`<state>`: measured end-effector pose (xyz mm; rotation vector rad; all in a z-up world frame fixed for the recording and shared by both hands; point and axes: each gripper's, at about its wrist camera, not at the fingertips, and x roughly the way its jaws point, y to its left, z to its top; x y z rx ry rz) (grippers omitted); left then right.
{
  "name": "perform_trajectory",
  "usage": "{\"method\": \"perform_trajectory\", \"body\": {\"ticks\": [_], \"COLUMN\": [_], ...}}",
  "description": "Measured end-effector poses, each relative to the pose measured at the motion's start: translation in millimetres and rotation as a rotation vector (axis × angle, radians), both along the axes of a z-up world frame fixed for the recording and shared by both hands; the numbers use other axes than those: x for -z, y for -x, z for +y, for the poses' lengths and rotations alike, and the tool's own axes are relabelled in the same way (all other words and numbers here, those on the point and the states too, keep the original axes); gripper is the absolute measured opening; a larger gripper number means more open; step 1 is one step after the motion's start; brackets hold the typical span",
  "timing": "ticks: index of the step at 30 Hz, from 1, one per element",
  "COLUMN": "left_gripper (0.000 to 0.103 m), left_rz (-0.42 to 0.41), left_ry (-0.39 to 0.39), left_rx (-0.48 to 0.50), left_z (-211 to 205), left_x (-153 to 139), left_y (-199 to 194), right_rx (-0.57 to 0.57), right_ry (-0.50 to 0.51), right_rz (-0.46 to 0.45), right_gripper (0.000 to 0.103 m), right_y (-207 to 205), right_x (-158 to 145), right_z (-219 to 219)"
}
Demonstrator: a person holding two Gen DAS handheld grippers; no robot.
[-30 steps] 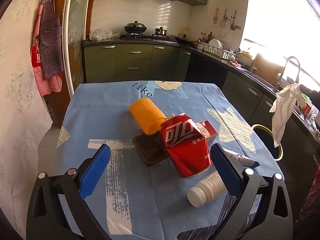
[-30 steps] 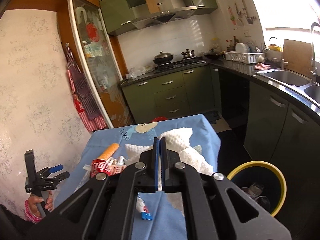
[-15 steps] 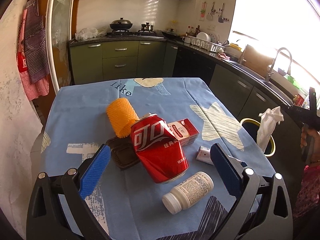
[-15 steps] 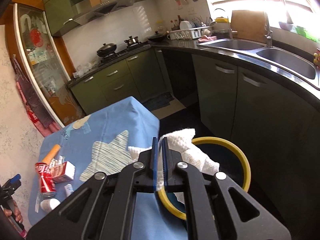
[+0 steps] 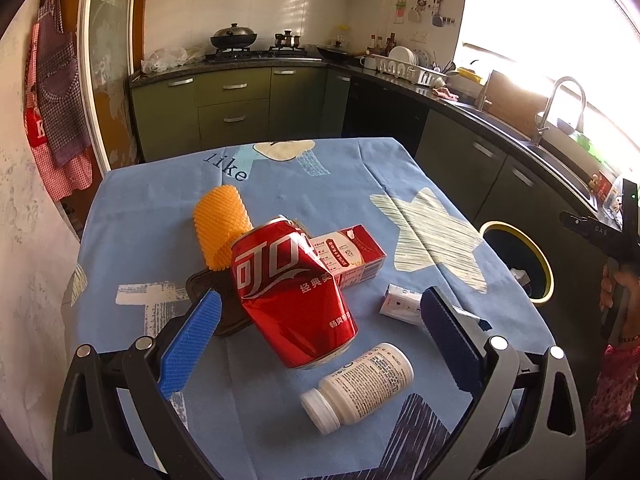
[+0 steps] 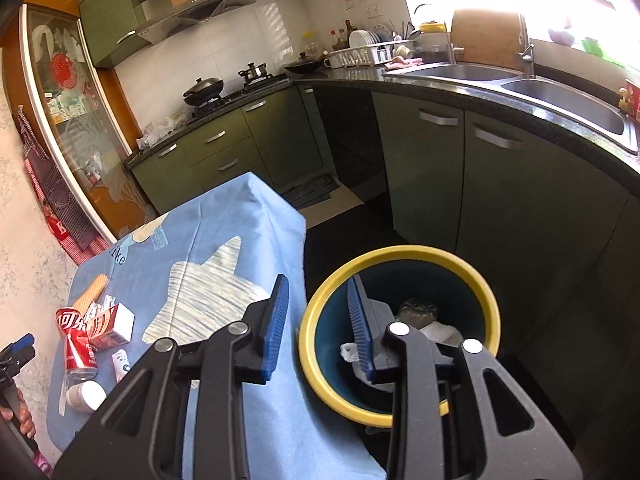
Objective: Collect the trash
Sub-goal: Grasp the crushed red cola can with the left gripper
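My left gripper [image 5: 320,298] stands open low over the blue-clothed table [image 5: 168,208], its pads either side of a crushed red can [image 5: 292,292] without touching it. Around the can lie an orange mesh sleeve [image 5: 222,228], a red carton [image 5: 352,252], a black tray [image 5: 200,284], a small white tube [image 5: 400,304] and a white pill bottle [image 5: 360,384]. My right gripper [image 6: 316,286] hangs over the yellow-rimmed bin [image 6: 400,252], its jaws opening with nothing between them. A white tissue [image 6: 440,332] lies inside the bin.
The bin [image 5: 542,264] stands on the floor by the table's right edge, in front of green cabinets [image 6: 500,184] under a sink counter [image 6: 560,92]. A hand [image 5: 616,284] holds the right gripper beyond that edge. More cabinets and a stove [image 5: 248,52] lie past the table.
The right gripper swung from above the table to over the bin, sank, and opened; the white tissue left its jaws and lies in the bin. The left gripper slid closer to the can.
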<state>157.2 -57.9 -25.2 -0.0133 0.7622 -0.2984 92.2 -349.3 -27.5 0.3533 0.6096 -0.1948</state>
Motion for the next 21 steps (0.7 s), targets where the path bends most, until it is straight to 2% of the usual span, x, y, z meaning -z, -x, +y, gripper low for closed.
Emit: {"method": "perform_trajectory", "body": {"ticks": [9,12,21], "left_gripper": [0.098,0.098,0.098], "left_rz": [0.121,0.187,0.281], "left_ry": [0.000,0.035,0.093], "left_rx": [-0.057,-0.097,-0.168], "left_z": [-12,-9,3], "left_x": [32,44,62], "left_y": [-30,-44,-66], "right_rx": [-0.074,-0.089,-0.116], "right_ry": [-0.030,-0.034,-0.085], "right_rz": [0.011,0.018,0.039], "right_gripper": [0.036,0.036,0.038], "right_y": [-3,-4,-11], "right_x": [15,21,39], "right_z": [26,31,34]}}
